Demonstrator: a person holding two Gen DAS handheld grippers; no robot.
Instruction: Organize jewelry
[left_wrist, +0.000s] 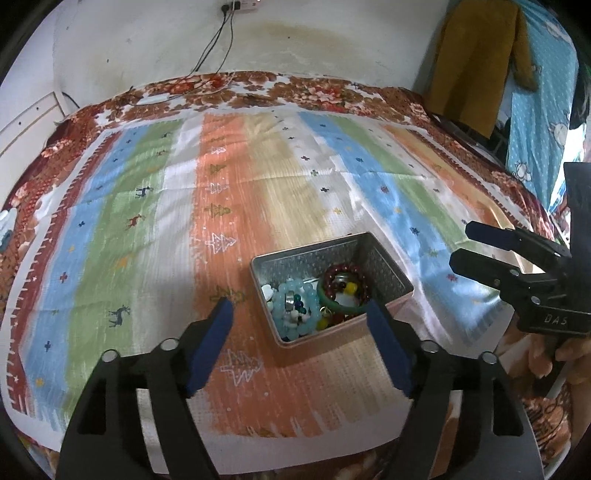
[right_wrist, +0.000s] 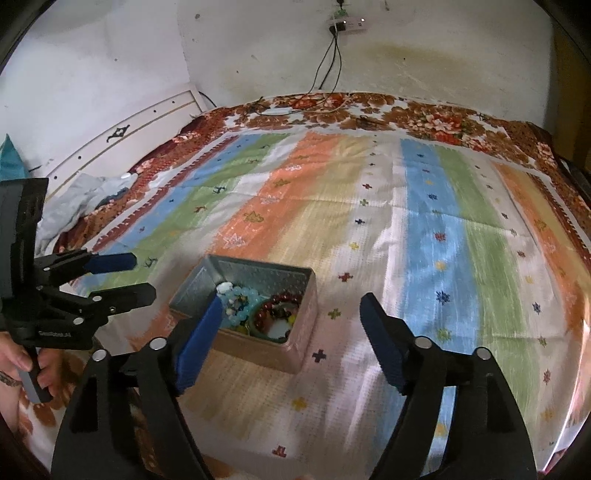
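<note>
both claws hung wide open, empty: left claw (left_wrist: 299, 317), right claw (right_wrist: 291, 314). jewelry (left_wrist: 314, 302) sat piled in the tin (left_wrist: 391, 269) at lower centre of the frame, on the bed (left_wrist: 147, 221). fits either jewelry gathered in, or awaiting sorting out.

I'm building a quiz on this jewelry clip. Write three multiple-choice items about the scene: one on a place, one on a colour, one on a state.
1. Where is the jewelry?
A. Inside the metal tin
B. Scattered over the cloth
C. Held in the tongs

2. What colour are the pads on the tongs?
A. Red
B. Blue
C. White

3. How do the left tongs stand?
A. Shut on a bracelet
B. Shut on nothing
C. Open, holding nothing

Answers:
1 A: the beads and bracelets lie within the metal tin.
2 B: the pads are blue.
3 C: the left tongs are spread wide with nothing between; the right tongs likewise.
</note>
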